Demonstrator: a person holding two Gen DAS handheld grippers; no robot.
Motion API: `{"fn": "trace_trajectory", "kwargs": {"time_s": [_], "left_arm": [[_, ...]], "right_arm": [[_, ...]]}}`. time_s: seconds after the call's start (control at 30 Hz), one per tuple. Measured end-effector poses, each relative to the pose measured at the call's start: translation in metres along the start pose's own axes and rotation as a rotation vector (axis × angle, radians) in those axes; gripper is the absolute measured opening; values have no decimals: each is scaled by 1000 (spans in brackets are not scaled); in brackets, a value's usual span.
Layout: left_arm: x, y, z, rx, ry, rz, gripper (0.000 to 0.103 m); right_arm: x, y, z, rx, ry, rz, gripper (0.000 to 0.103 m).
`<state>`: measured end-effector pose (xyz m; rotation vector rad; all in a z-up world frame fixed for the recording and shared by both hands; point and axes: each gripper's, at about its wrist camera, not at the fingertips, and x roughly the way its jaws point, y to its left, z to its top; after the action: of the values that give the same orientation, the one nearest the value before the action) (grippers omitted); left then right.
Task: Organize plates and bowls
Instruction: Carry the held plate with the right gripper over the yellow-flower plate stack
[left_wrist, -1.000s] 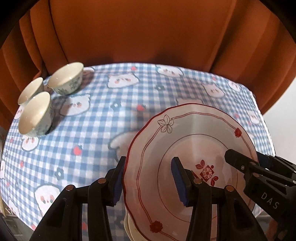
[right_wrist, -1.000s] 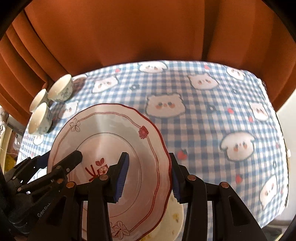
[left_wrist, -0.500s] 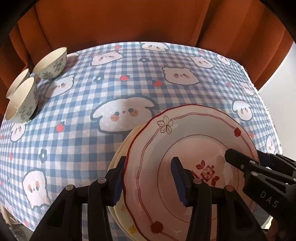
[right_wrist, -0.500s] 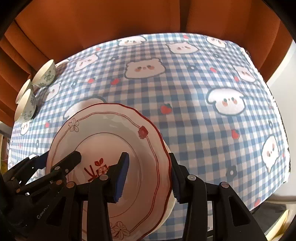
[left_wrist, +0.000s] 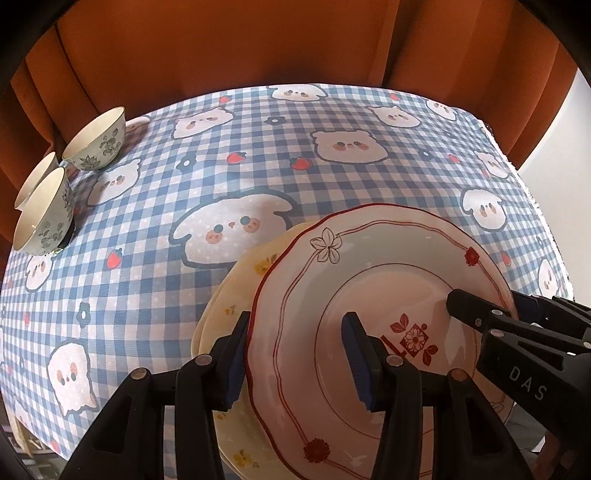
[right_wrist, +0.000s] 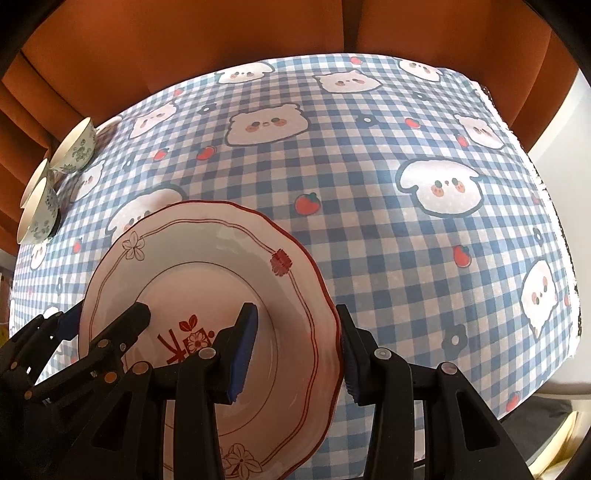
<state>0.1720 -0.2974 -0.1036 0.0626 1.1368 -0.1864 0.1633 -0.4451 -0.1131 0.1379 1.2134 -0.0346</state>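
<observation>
Yellow plate (left_wrist: 236, 295): left view only

Glossy glazed ceramic plate (left_wrist: 388, 280); matt woven cloth tablecloth (left_wrist: 229, 192).

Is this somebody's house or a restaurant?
Probably a home dining table: a cartoon checked tablecloth, orange curtains behind, small bowls at the far corner, and plates held by both grippers.
</observation>
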Motion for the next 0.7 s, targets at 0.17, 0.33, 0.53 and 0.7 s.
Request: {"fn": "trace_trajectory", "kwargs": {"time_s": [0.17, 0.33, 0.53, 0.7], "left_arm": [[0, -2, 0, 4, -1, 14, 49], [0, -1, 0, 4, -1, 12, 49], [0, -1, -1, 8, -1, 13, 49], [0, -1, -1, 9, -1, 14, 49]], "right_arm": [[1, -3, -3, 20, -2, 24, 45], [1, -4, -5, 45, 7, 41, 44], [-13, -9, -6, 68, -42, 34, 44], [-15, -11, -6, 55, -53, 38, 28]]}}
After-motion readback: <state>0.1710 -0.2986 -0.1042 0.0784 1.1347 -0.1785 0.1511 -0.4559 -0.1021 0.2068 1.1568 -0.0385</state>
